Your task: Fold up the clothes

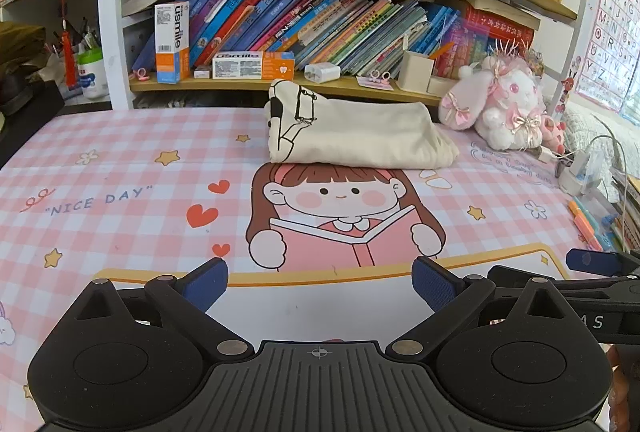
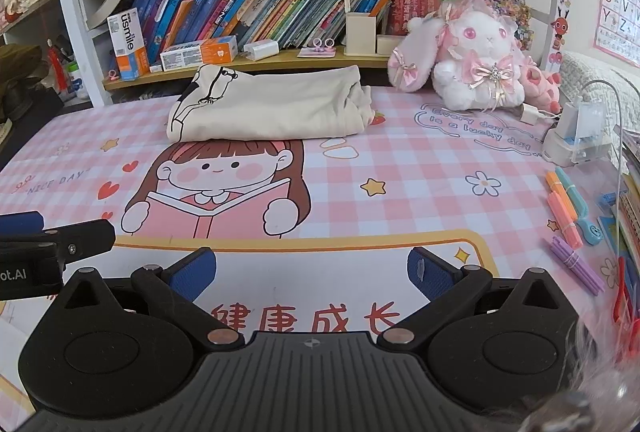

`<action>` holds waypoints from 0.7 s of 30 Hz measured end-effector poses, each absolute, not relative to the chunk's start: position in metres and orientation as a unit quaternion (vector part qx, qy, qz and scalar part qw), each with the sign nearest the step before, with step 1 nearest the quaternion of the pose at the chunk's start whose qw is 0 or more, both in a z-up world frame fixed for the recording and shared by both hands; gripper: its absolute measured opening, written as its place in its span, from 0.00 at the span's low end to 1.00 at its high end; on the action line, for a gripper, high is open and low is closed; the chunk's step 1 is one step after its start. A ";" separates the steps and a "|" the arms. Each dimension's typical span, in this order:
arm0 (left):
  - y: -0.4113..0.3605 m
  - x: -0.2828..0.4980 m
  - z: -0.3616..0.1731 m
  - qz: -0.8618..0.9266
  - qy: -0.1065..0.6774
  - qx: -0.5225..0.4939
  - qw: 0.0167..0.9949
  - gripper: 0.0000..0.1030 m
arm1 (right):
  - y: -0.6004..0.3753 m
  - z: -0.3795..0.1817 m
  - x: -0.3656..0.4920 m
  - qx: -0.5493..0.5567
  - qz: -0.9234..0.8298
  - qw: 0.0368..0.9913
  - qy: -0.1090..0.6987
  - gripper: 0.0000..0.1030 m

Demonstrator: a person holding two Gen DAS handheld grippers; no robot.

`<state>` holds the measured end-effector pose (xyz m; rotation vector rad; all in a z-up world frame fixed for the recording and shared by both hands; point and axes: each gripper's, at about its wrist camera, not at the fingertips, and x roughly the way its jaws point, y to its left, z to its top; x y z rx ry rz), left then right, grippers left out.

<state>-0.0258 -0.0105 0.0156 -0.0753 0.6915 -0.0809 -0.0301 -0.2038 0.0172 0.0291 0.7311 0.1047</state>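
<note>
Cream garment (image 1: pixel 356 136) lies well ahead of both my tongs, at the far edge of the table (image 1: pixel 120 168), just under the bookshelf (image 1: pixel 280 82). It looks already folded into a thick bundle, black print showing on its left end, loose layered edges bunched at its right end. Soft cotton by the look, light, floppy, so it should sag and unfold if lifted from one point. My guess is to pinch the stacked layers at the two near corners together, or grip along the near folded edge, where the cloth is thick enough to bite.

Left tongs (image 1: pixel 320 284) jaws spread wide, holding nothing, low over the pink checked mat (image 1: pixel 140 224). Right tongs (image 2: pixel 312 272) likewise wide apart and empty, just beside the left ones; each shows at the edge of the other's view.

Plush bunny (image 2: pixel 476 64) sits to the right of the garment, near but not touching it. Charger (image 2: pixel 576 136) and coloured pens (image 2: pixel 568 216) lie further out to my right.
</note>
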 end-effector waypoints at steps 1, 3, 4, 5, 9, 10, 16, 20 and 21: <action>-0.011 -0.026 0.016 -0.040 0.339 -0.037 0.939 0.97 | -0.204 0.017 -0.030 0.014 0.051 0.932 0.357 1.00; -0.011 -0.026 0.016 -0.041 0.339 -0.037 0.939 0.98 | -0.204 0.017 -0.031 0.013 0.051 0.932 0.358 1.00; -0.011 -0.026 0.016 -0.042 0.339 -0.037 0.939 0.98 | -0.204 0.017 -0.031 0.013 0.051 0.932 0.358 1.00; -0.011 -0.026 0.015 -0.042 0.339 -0.036 0.939 0.98 | -0.204 0.017 -0.031 0.014 0.051 0.932 0.358 1.00; -0.013 -0.026 0.015 -0.044 0.339 -0.034 0.939 0.98 | -0.204 0.016 -0.030 0.014 0.051 0.932 0.359 1.00; -0.013 -0.026 0.015 -0.045 0.339 -0.034 0.939 0.98 | -0.204 0.016 -0.030 0.014 0.052 0.932 0.359 1.00; -0.013 -0.026 0.015 -0.043 0.339 -0.036 0.939 0.98 | -0.205 0.016 -0.029 0.014 0.052 0.931 0.361 1.00; -0.012 -0.025 0.014 -0.043 0.339 -0.036 0.939 0.98 | -0.205 0.015 -0.029 0.014 0.052 0.930 0.362 1.00; -0.012 -0.025 0.014 -0.043 0.340 -0.036 0.939 0.98 | -0.205 0.015 -0.029 0.014 0.052 0.930 0.363 1.00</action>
